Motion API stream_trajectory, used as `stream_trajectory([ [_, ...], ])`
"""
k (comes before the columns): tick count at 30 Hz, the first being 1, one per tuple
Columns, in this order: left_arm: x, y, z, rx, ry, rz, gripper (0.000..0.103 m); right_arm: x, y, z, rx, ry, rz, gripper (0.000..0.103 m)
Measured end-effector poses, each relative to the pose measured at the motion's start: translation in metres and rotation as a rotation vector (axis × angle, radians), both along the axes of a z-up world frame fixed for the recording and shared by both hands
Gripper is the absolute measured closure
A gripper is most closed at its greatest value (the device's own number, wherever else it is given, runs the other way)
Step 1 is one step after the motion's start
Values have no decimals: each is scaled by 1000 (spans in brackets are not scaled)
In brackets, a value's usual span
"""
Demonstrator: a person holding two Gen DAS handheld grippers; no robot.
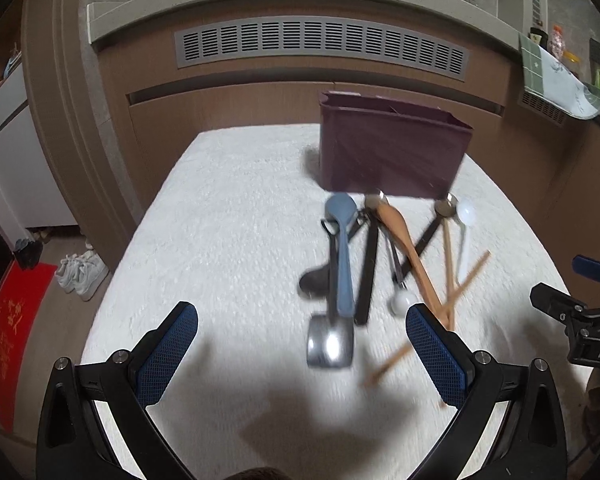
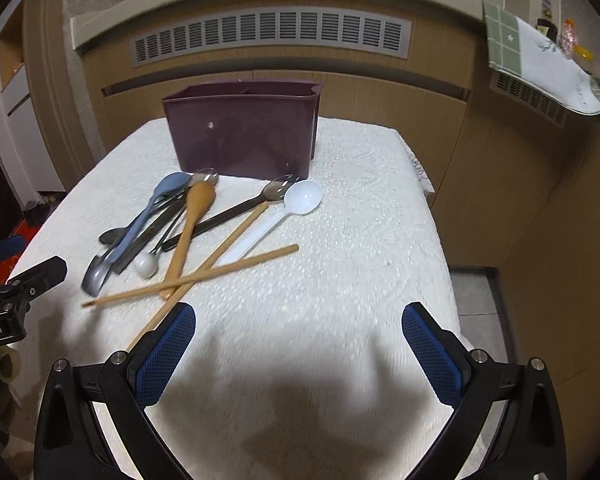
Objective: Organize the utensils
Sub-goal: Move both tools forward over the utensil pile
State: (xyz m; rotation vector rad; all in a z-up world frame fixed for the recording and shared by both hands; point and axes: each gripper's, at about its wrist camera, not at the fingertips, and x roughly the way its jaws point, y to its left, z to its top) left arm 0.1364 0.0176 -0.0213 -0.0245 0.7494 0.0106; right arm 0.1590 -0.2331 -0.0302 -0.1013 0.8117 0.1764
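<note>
Utensils heaped loose on white textured cloth, just in front of maroon holder standing at 12 o'clock: blue spoon, wooden spoon, white plastic spoon, two crossed chopsticks, metal spoons among them. Left gripper spread wide, empty, above cloth with pile toward 12 to 1 o'clock. Right gripper likewise spread wide, empty, pile at 10 to 11 o'clock, one chopstick end beside its left finger.

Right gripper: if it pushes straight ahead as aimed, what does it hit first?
Likely nothing soon: the open right gripper points over bare white textured table cover. The dark purple plastic utensil box sits farther ahead, slightly left; depth unclear.
</note>
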Motion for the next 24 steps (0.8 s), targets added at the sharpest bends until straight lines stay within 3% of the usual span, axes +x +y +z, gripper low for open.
stream_trajectory([
  [6, 38, 16, 3, -49, -31, 13, 0, 61, -5, -1, 59, 75, -40, 1],
  [7, 43, 18, 3, -58, -28, 15, 0, 68, -4, -2, 55, 83, -51, 10],
  [8, 48, 21, 3, -68, -23, 15, 0, 76, -2, -4, 44, 98, -60, 31],
  [10, 55, 27, 3, -91, -18, 8, 0, 89, 3, -13, 57, 164, -53, 53],
  [12, 58, 33, 3, -99, -24, 16, 0, 87, 12, -19, 97, 191, -7, 53],
  [14, 63, 40, 1, -111, -19, 23, 0, 80, 25, -21, 62, 169, 36, 55],
  [16, 68, 47, -2, -132, -3, 35, 0, 74, 40, -20, 32, 141, 91, 63],
  [20, 71, 56, -7, -152, 9, 59, 0, 81, 65, -17, 96, 156, 202, 70],
  [24, 67, 58, -10, -100, 2, 77, 0, 98, 86, -18, 101, 169, 250, 70],
])
